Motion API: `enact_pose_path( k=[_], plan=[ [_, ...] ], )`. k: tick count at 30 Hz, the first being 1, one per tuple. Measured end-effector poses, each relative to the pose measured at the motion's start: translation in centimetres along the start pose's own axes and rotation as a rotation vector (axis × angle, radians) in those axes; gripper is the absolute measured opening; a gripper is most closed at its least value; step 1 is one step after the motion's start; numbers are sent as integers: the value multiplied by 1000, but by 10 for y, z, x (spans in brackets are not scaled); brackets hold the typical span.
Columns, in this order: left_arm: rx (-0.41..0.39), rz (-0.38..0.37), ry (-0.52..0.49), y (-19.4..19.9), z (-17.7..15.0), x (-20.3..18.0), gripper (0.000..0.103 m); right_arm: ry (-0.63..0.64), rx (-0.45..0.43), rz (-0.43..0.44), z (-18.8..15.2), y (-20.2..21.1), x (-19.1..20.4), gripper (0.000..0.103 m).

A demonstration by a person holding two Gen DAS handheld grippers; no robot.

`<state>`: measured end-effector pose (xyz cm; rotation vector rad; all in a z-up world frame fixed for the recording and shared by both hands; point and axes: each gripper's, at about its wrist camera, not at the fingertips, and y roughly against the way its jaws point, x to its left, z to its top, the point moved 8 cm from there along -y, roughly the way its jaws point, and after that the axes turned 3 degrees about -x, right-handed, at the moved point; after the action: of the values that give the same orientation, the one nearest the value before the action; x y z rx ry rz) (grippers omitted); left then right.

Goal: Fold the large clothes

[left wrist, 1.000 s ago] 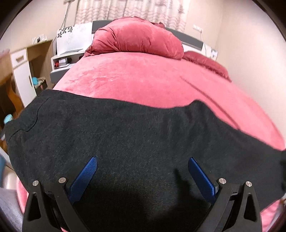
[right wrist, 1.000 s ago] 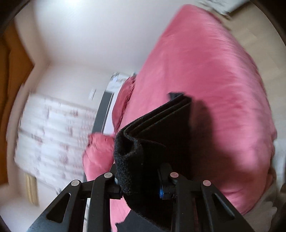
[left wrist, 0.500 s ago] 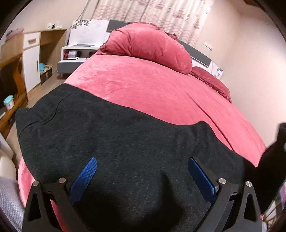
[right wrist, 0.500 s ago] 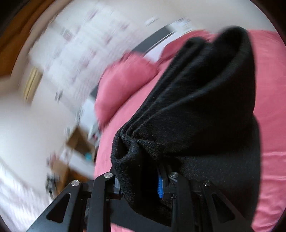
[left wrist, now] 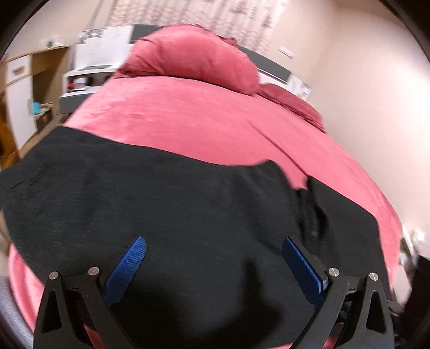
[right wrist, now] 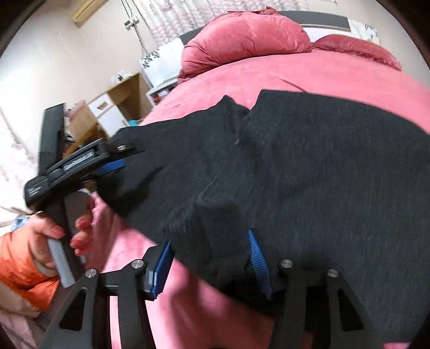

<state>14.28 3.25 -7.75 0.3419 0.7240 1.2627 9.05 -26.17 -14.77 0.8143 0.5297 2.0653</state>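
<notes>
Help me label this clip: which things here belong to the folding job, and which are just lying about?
Job:
garment, dark, spread on the bed
bed, the work surface
left gripper, open over the garment
right gripper, open, cloth between its fingers

Lying about:
pillow
nightstand
cabinet
curtain

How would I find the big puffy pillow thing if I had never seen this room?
Look at the big pink bed that fills the room, with black clothes spread across its near end. Go to the far end by the curtains: the puffy pillow is the tall rounded pink lump there, much higher than the flatter, darker red pillow to its right.
</notes>
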Motion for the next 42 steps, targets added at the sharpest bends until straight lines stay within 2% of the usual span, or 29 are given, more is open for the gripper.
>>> enact_pose_path(
  k=[1, 2, 5, 8, 10, 12, 14, 16, 18, 19, 20, 21, 22, 23, 24, 25, 26, 28, 31, 33, 35, 39, 40, 42],
  plan=[
    [10, -30, -17, 1, -3, -12, 102, -9, -16, 15, 4, 6, 12, 55],
    [21, -52, -31, 1, -5, -22, 102, -21, -29, 30, -11, 16, 9, 55],
    [70, -116, -62, 0, -13, -49, 102, -95, -80, 97, -12, 27, 2, 55],
    [121, -166, -56, -4, -21, -69, 102, -162, -184, 102, -4, 54, -12, 55],
    [175, -170, -46, -12, -27, -80, 102, -224, -260, 82, 3, 71, -28, 55],
    [245, -162, -30, -23, -35, -87, 102, -300, -323, 38, 5, 89, -49, 55],
    [288, -148, -27, -31, -40, -93, 101, -374, -375, -41, 1, 105, -74, 55],
    [317, -148, -50, -35, -44, -103, 101, -445, -414, -167, -8, 121, -101, 55],
    [350, -154, -90, -38, -49, -114, 99, -535, -417, -326, -21, 134, -132, 56],
    [369, -156, -119, -40, -53, -121, 91, -575, -416, -371, -27, 138, -143, 56],
    [378, -154, -142, -40, -55, -126, 80, -612, -422, -366, -32, 139, -151, 56],
    [395, -149, -188, -40, -59, -134, 75, -638, -426, -351, -35, 138, -155, 56],
    [411, -153, -230, -40, -64, -142, 62, -650, -427, -344, -36, 136, -157, 56],
    [417, -150, -250, -40, -67, -146, 57, -642, -427, -350, -35, 137, -156, 56],
    [409, -125, -277, -40, -69, -149, 55, -627, -430, -361, -33, 137, -155, 56],
    [399, -118, -288, -39, -68, -152, 43, -614, -431, -369, -31, 136, -154, 56],
    [392, -118, -290, -37, -68, -154, 24, -611, -432, -368, -31, 134, -153, 57],
    [354, -148, -260, -27, -56, -154, 13, -620, -445, -358, -35, 139, -155, 57],
    [261, -254, -162, 6, -27, -159, 12, -622, -508, -350, -36, 156, -157, 57],
    [237, -288, -162, 22, -23, -161, 12, -610, -556, -337, -33, 169, -157, 57],
    [242, -275, -175, 27, -37, -154, 12, -600, -557, -335, -32, 168, -155, 59],
    [317, -168, -251, -4, -96, -128, 15, -620, -454, -340, -39, 145, -160, 59],
    [268, -164, -296, -3, -99, -130, 18, -625, -437, -336, -39, 141, -162, 59],
    [223, -142, -374, 4, -99, -140, 20, -626, -415, -346, -40, 137, -164, 59]
  ],
)
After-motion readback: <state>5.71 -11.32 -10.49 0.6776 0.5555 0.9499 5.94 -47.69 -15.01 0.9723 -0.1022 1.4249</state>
